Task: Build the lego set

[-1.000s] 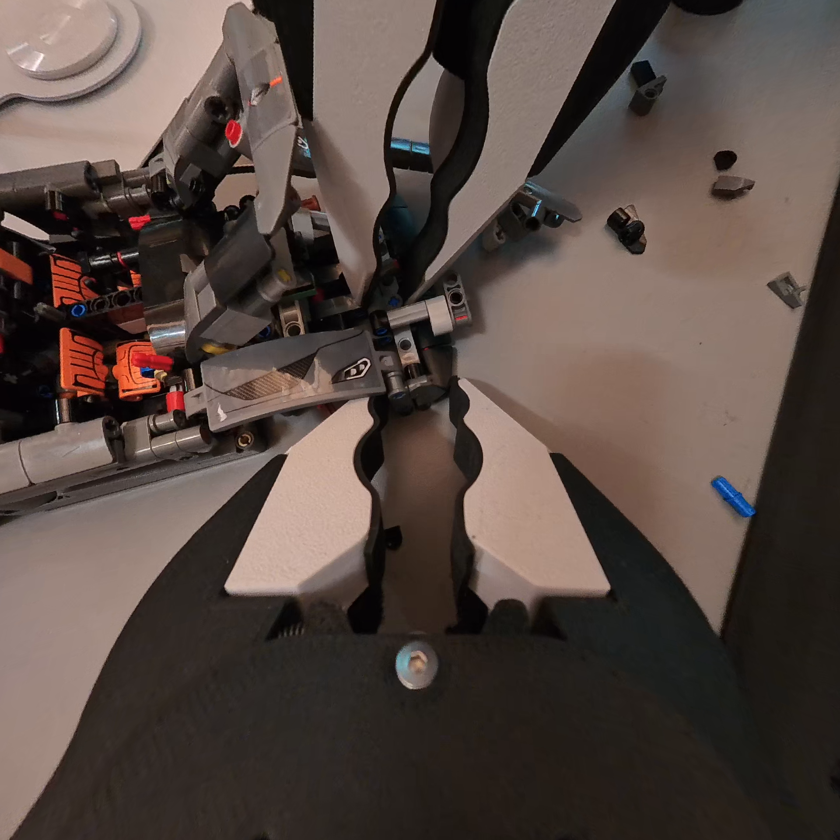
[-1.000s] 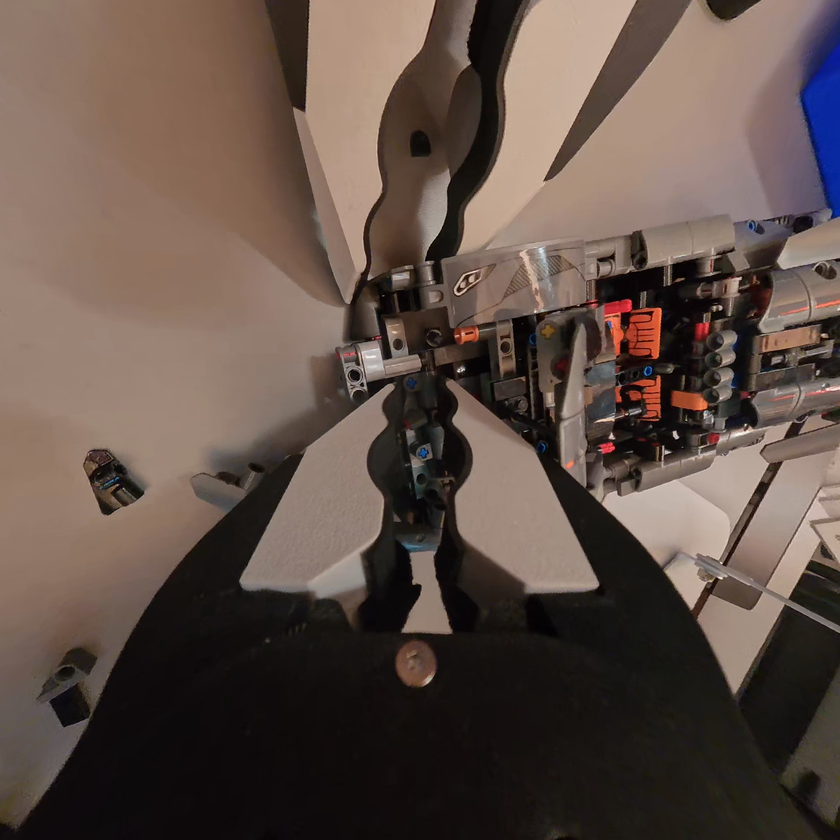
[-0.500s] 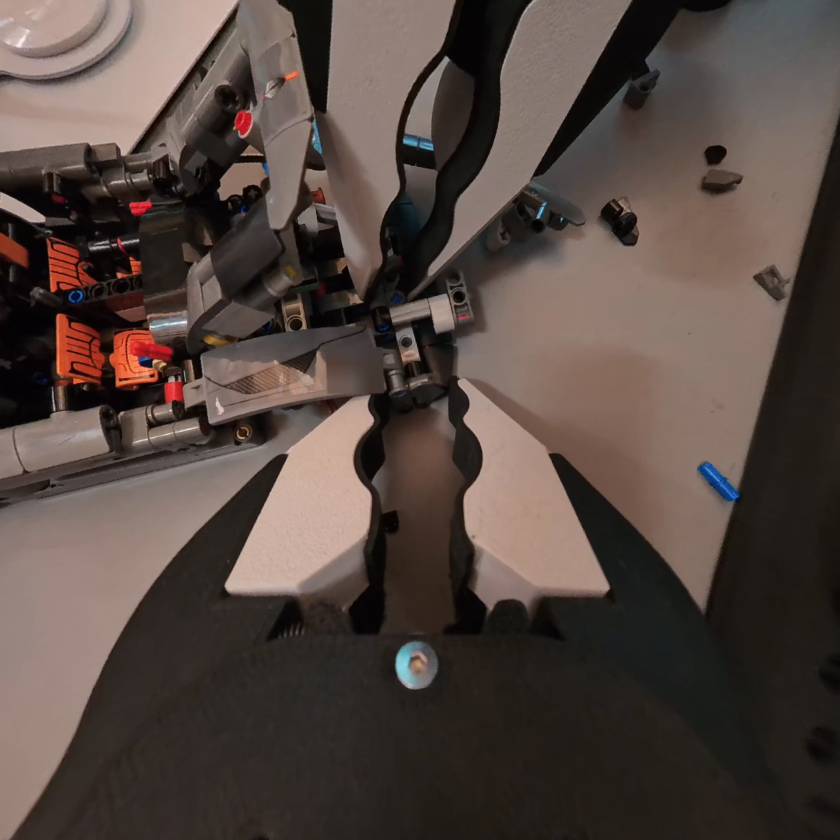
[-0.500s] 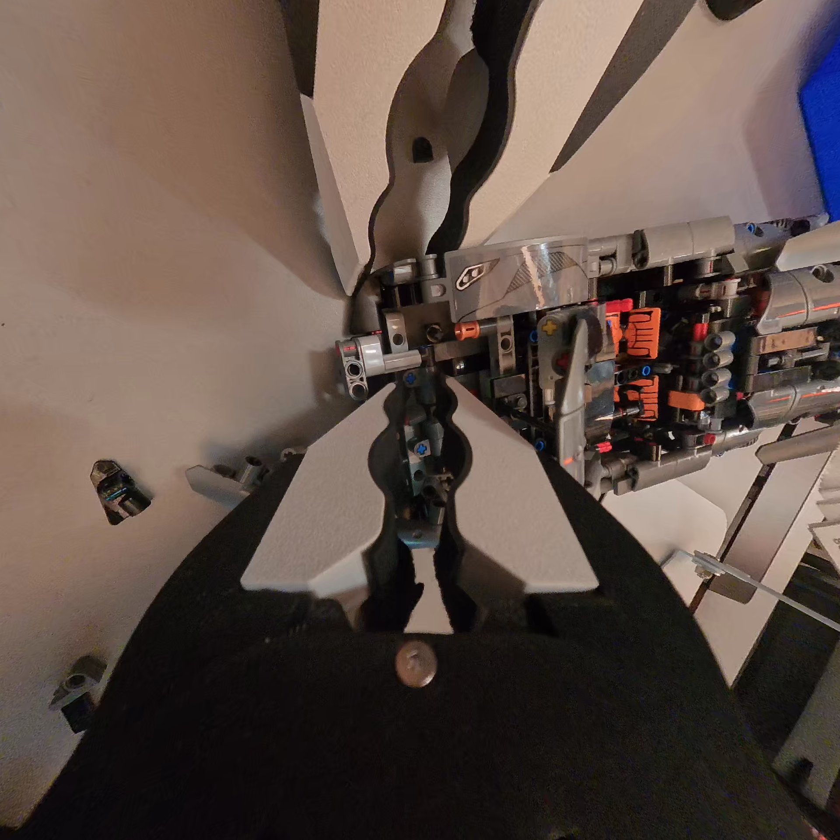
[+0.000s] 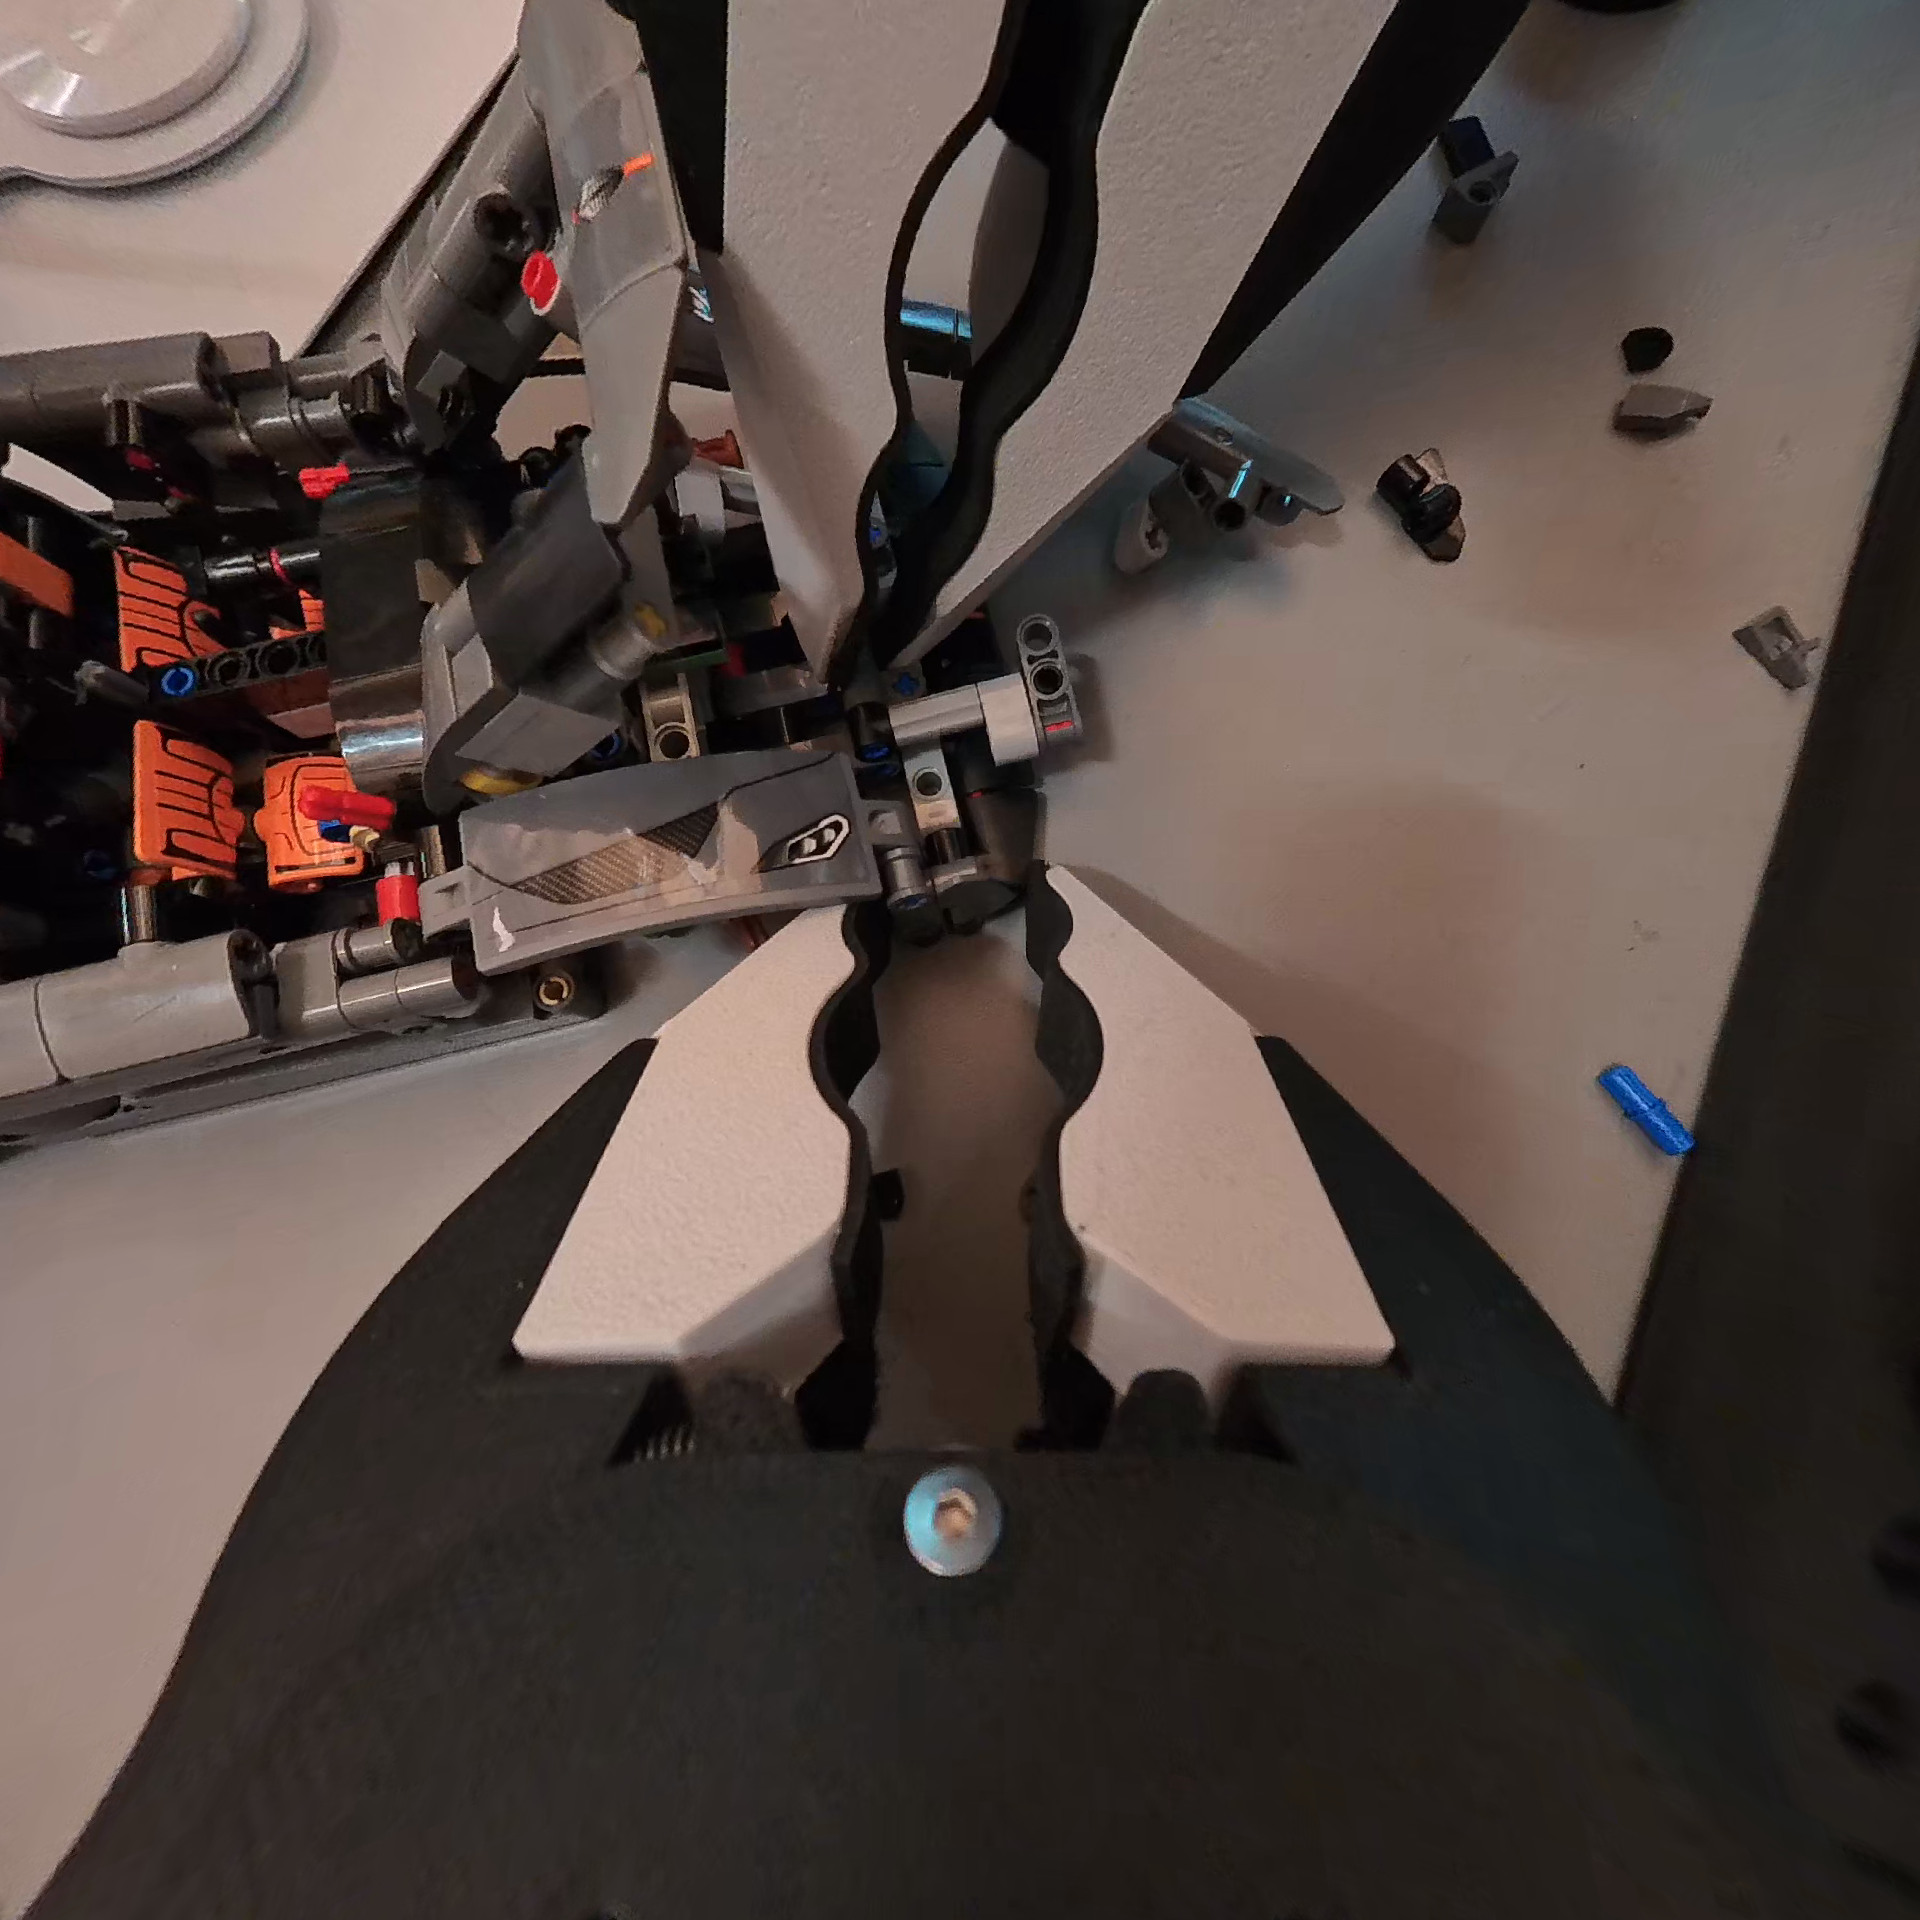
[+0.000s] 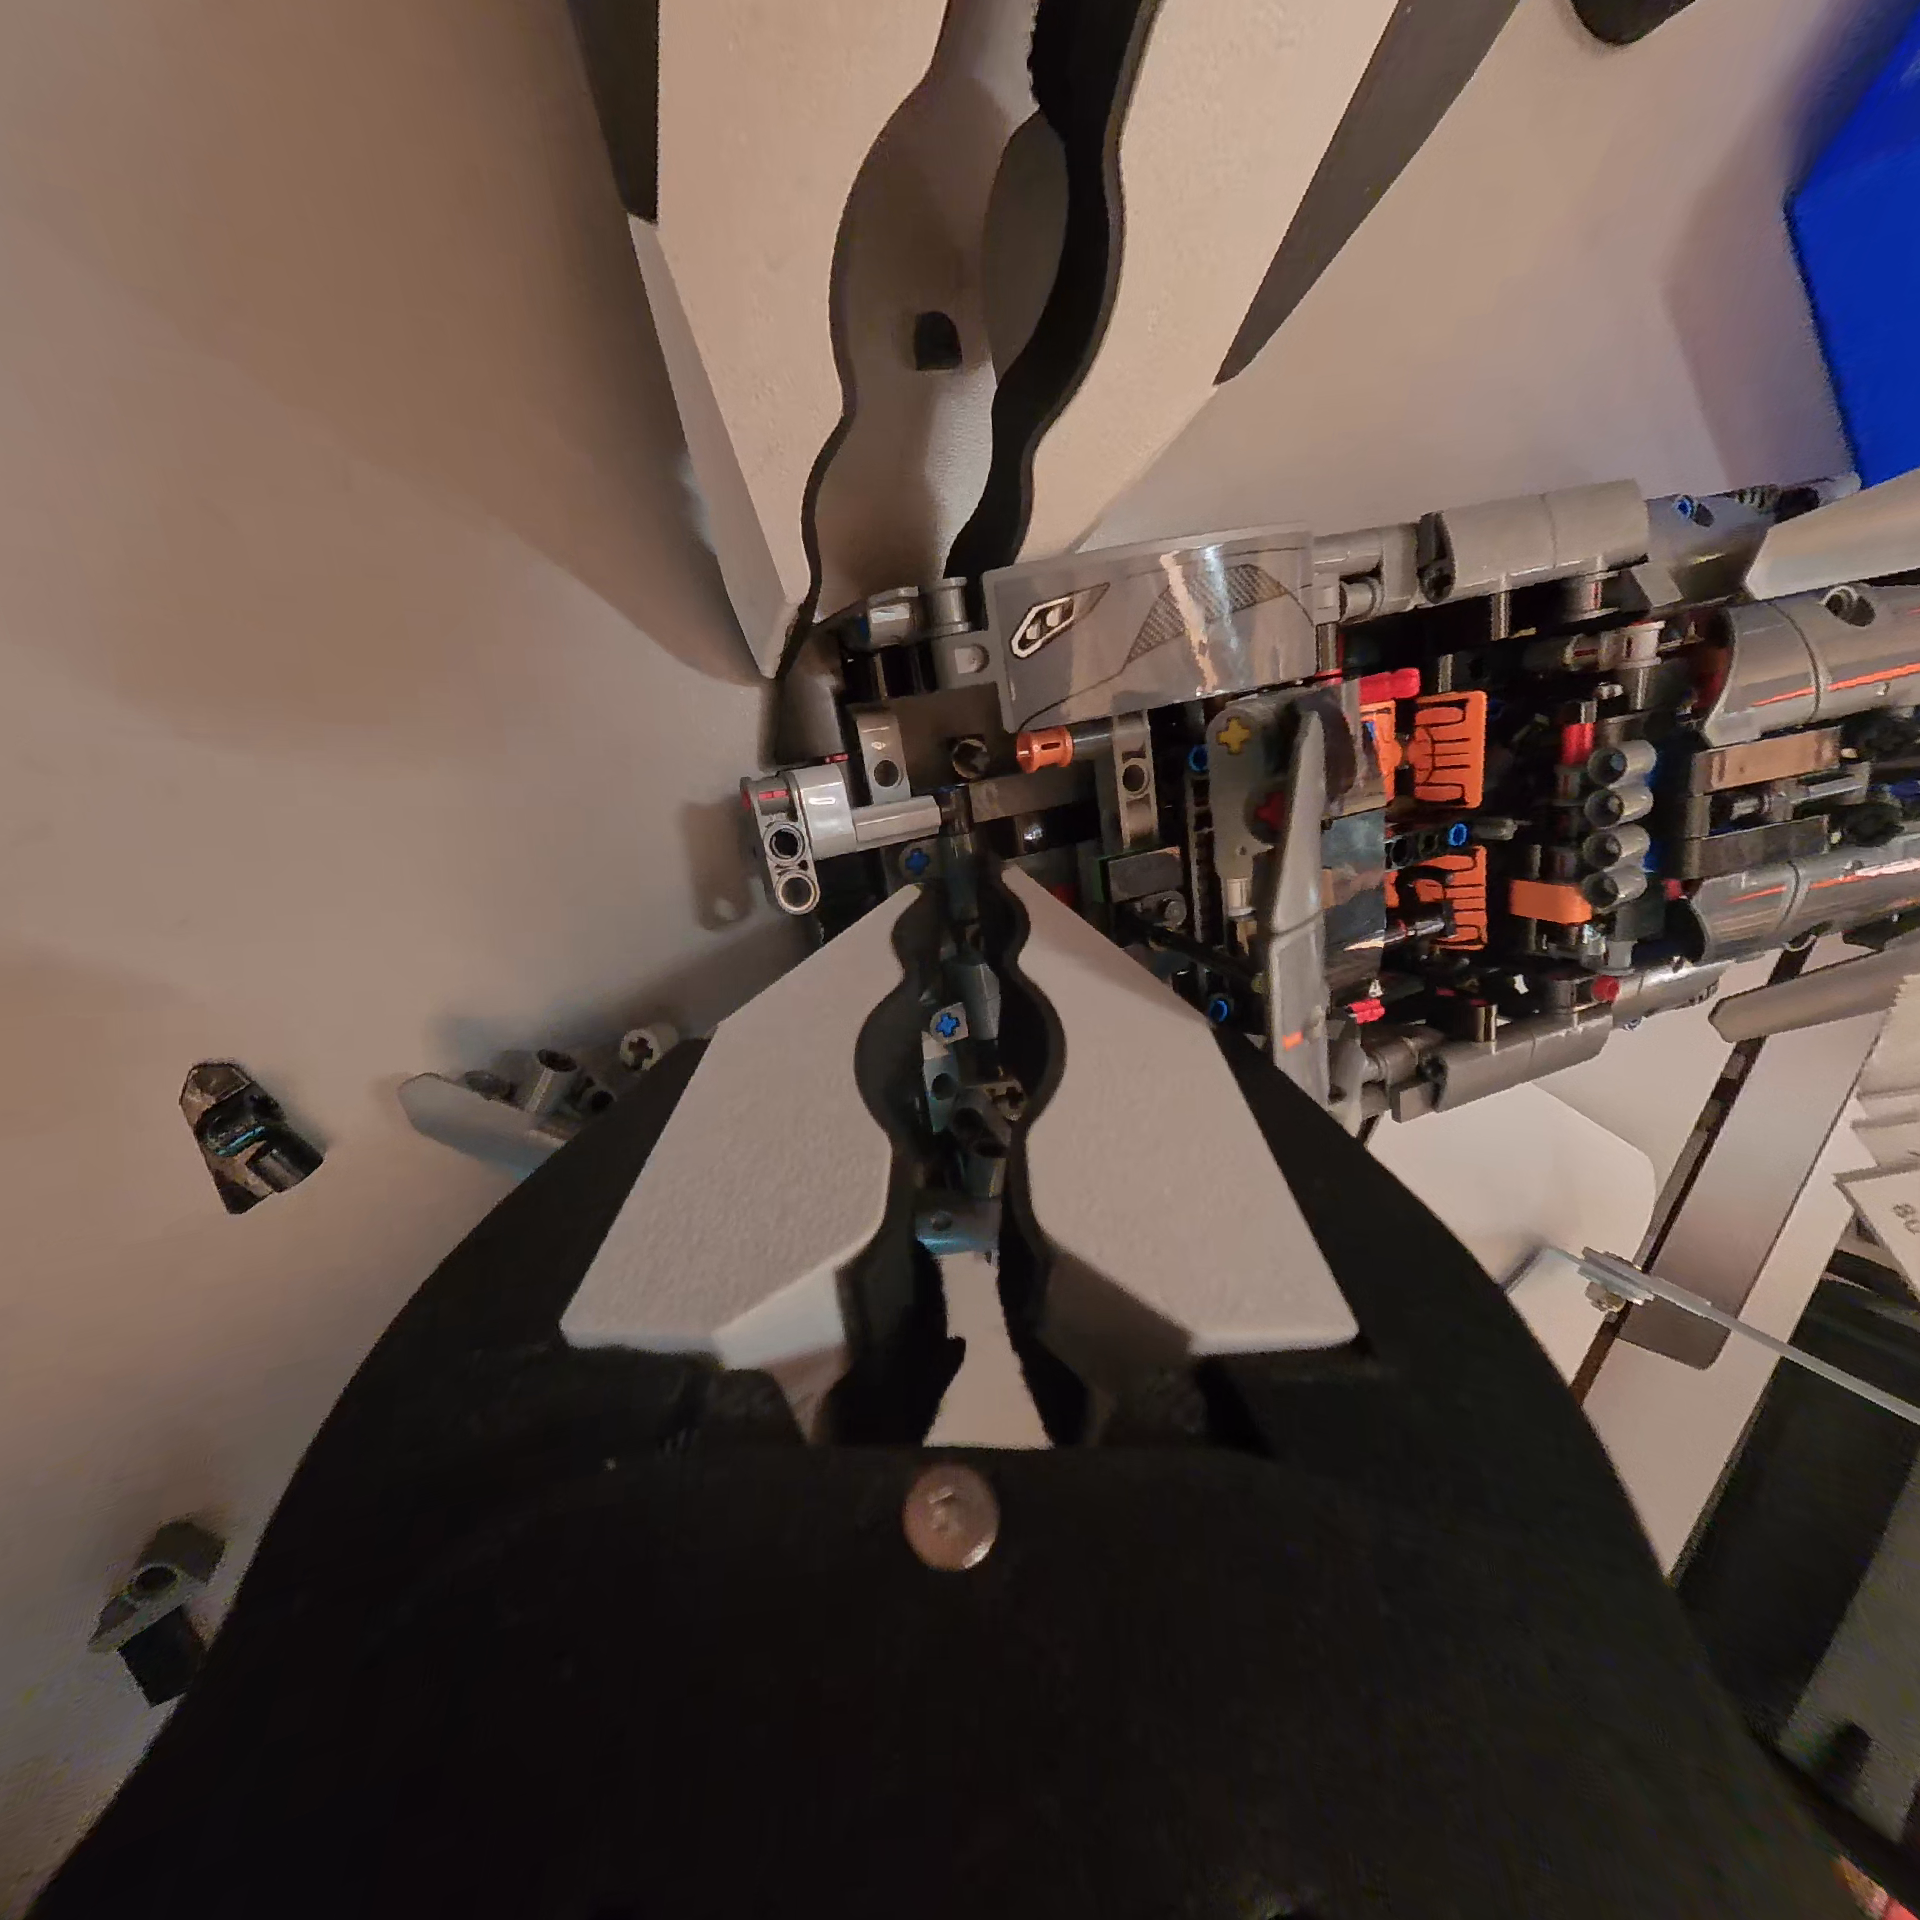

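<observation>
The lego model (image 5: 436,727) is a long, dense build of dark grey beams, black pins and ribbed orange blocks lying flat on a matte off-white table (image 5: 1403,883), with a smooth curved grey panel (image 5: 665,862) bearing a glossy sticker along its near edge. At its end a short pale grey connector arm (image 5: 987,717) with round holes juts out sideways. The left gripper (image 5: 954,894) has angular white plastic fingers lined with wavy black foam pads; its jaws stand narrowly apart, the tips flanking the small grey and black pieces at the model's end corner, though whether the pads actually press on them is hard to judge from this angle. The right gripper (image 6: 961,894) comes at the same end from the opposite side, its jaws drawn close around a slim dark beam section (image 6: 961,1049) studded with black pins and a blue cross-axle end, which runs down the channel between its pads and joins the model just past the fingertips. Loose parts lie scattered on the table: a small blue pin (image 5: 1647,1110) well off to the side, a flat grey winglike piece (image 6: 499,1101) just beside the right gripper's shell, and a dark wedge-shaped piece (image 6: 244,1132) farther out. A round white disc (image 5: 125,62) sits at the far corner.
</observation>
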A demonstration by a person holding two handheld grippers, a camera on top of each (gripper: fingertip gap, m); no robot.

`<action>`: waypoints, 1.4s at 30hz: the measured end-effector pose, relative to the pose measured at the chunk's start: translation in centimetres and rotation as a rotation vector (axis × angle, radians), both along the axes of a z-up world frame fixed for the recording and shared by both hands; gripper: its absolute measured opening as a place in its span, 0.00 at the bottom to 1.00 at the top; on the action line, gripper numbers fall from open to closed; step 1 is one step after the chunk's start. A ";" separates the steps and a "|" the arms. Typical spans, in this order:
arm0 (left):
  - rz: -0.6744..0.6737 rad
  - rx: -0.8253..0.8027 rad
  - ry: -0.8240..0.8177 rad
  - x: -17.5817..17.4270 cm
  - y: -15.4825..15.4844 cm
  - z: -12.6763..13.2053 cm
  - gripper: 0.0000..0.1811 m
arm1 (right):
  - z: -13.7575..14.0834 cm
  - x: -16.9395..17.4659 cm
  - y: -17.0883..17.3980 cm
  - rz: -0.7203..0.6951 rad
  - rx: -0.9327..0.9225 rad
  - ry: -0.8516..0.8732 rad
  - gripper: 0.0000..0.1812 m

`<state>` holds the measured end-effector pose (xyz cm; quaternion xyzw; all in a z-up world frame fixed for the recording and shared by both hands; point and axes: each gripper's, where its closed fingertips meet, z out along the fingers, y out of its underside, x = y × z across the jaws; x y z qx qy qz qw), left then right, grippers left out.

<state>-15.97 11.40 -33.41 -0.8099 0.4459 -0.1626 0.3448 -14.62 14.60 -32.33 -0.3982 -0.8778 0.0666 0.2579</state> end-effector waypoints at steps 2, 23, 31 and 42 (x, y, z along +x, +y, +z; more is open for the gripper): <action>-0.006 0.004 -0.004 0.0 0.0 0.0 0.13 | 0.0 0.0 0.0 -0.004 -0.004 0.000 0.03; 0.004 0.026 0.012 -0.2 -0.2 0.0 0.13 | -0.1 0.1 0.2 -0.025 0.027 -0.016 0.02; -0.013 0.038 0.010 -0.5 -0.3 0.0 0.12 | -0.1 0.0 0.1 -0.026 0.024 -0.006 0.02; -0.001 0.020 0.028 -0.5 -0.5 0.0 0.12 | -0.2 0.1 0.1 -0.026 0.030 -0.015 0.02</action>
